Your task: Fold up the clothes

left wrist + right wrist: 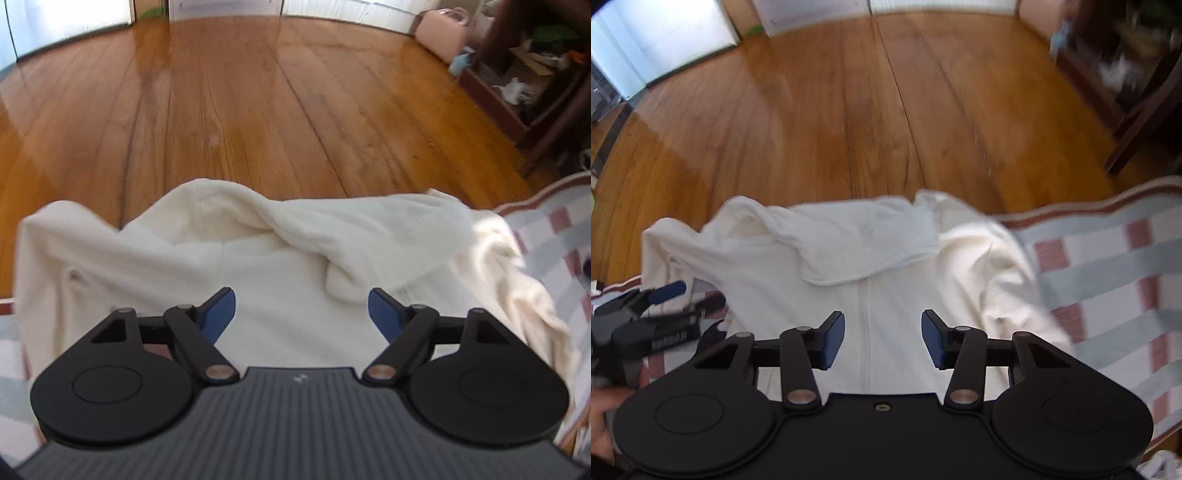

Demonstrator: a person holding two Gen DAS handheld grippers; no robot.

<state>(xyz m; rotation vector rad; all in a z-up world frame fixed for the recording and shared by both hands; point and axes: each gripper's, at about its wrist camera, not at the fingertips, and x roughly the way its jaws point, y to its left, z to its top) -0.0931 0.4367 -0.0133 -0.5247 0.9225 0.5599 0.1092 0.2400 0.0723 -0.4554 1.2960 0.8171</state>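
We see a cream garment (280,258) lying in the middle of both wrist views, spread over a striped and checked blanket (1108,258) whose edge meets the wooden floor (258,92) behind it. In the right wrist view a seam or zip line runs down the garment's centre, and a folded-over flap, a hood or a sleeve, lies across its upper part; we cannot tell which. Its near edge is hidden under the gripper bodies in both views, and its right side blurs into sunlit folds, so the full outline is hard to make out.

The left gripper (301,314) hovers low over the garment at the bottom centre of its own view, its blue-padded fingers (218,314) spread wide with nothing between them. In the right wrist view it appears at the lower left edge, blurred, over the blanket beside the garment, with part of a hand (602,417) behind it, cut off by the frame.

The right gripper (882,339) is also above the garment's lower middle, fingers (833,339) apart and empty, the seam showing in the gap.

At the upper right of both views a dark wooden shelf (535,85) holds clutter too blurred to name.
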